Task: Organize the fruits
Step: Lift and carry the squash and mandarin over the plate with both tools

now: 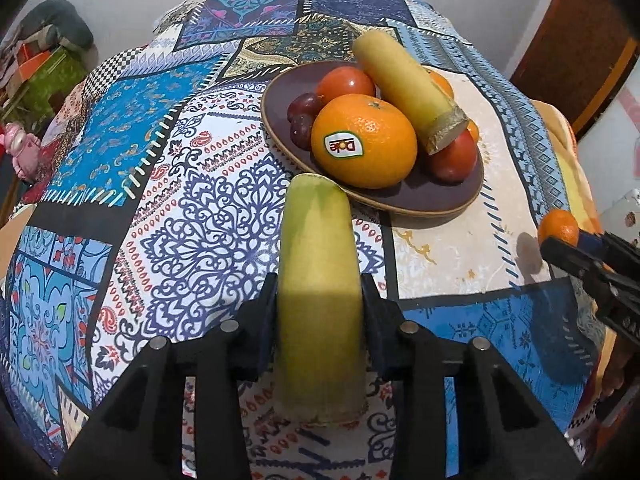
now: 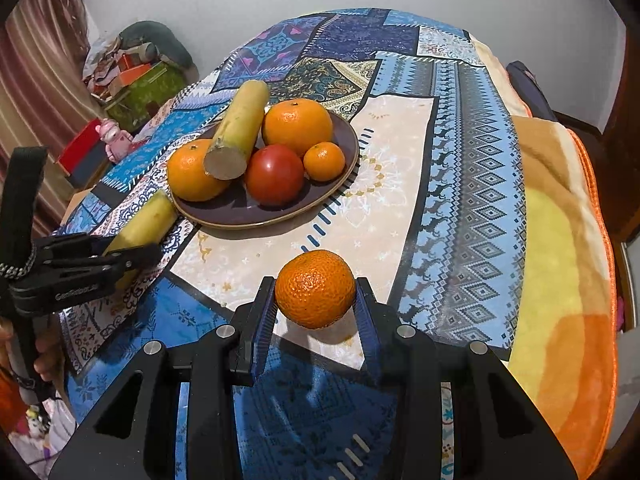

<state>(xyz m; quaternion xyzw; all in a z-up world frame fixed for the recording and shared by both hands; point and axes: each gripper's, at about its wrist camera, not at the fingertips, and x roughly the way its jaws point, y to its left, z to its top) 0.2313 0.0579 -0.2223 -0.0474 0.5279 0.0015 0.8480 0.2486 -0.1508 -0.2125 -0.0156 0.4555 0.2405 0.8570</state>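
Observation:
My left gripper (image 1: 320, 292) is shut on a yellow-green banana piece (image 1: 318, 280) and holds it above the tablecloth, just in front of the brown plate (image 1: 432, 200). The plate holds a large Dole orange (image 1: 364, 140), a second banana piece (image 1: 404, 84), tomatoes (image 1: 346, 82) and dark grapes (image 1: 304, 114). My right gripper (image 2: 316, 300) is shut on a small mandarin (image 2: 315, 288), held above the cloth in front of the plate (image 2: 240, 216). The right gripper with its mandarin (image 1: 558, 227) also shows at the right of the left wrist view.
The table carries a patterned blue patchwork cloth (image 1: 168, 208). An orange-yellow blanket (image 2: 560, 240) lies along the right edge. Boxes and clutter (image 2: 132, 72) and a pink toy (image 2: 114, 140) sit beyond the table's far left. The left gripper (image 2: 80, 264) shows at left in the right wrist view.

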